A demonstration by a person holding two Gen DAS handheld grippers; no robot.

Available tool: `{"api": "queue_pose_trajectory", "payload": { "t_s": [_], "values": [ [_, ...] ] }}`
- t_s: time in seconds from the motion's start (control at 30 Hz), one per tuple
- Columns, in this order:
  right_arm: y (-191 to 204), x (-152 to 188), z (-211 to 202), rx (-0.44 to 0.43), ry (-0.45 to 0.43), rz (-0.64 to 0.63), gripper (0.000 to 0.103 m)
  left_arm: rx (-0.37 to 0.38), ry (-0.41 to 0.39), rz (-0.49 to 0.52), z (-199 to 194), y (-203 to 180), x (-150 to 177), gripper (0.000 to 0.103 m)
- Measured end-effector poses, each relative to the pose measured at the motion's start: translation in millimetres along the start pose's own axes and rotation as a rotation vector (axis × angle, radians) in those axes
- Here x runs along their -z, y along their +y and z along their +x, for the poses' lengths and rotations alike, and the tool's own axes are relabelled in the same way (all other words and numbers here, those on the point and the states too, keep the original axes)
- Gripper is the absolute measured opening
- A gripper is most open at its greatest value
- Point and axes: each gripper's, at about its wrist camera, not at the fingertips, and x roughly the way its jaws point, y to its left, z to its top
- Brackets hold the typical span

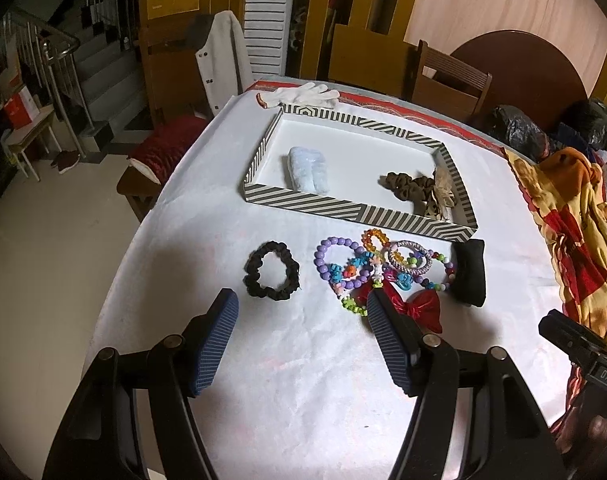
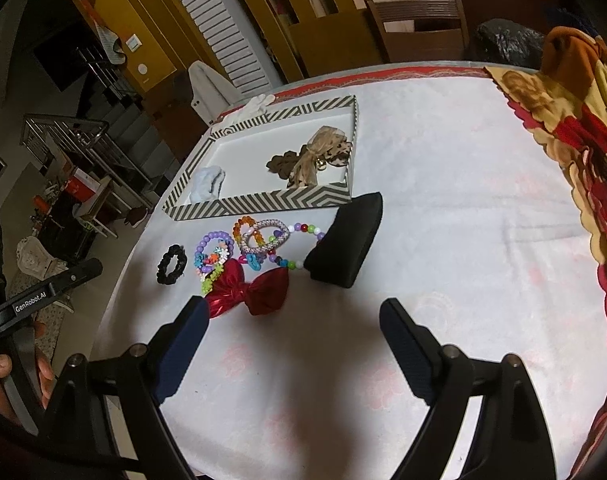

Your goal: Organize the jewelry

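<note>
Hovering: both claws agape, left claw (image 1: 301, 304) near black scrunchie (image 1: 272, 276).

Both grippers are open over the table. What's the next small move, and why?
Probably ease the left gripper forward and down over the black scrunchie. Its jaws are open and empty, the scrunchie lies alone just ahead, apart from the tangled bead bracelets, and the striped tray still has bare floor.

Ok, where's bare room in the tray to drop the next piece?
The striped tray is bare in the middle, between the pale blue scrunchie at its left and the brown scrunchies in its right corner. The bracelet pile in front is crowded.
</note>
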Motion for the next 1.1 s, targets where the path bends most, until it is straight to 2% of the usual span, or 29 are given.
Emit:
{"api": "queue_pose_trajectory", "payload": {
  "t_s": [0.8,1.1],
  "values": [
    [3.3,-7.1,35.9,-0.008,0.065,0.0,0.09,-0.018,0.053,-0.061,23.0,22.9,0.3,0.054],
    [-5.1,-7.9,54.8,0.017,0.098,0.017,0.09,0.009,0.133,-0.091,47.5,53.3,4.3,0.054]
  ]
}}
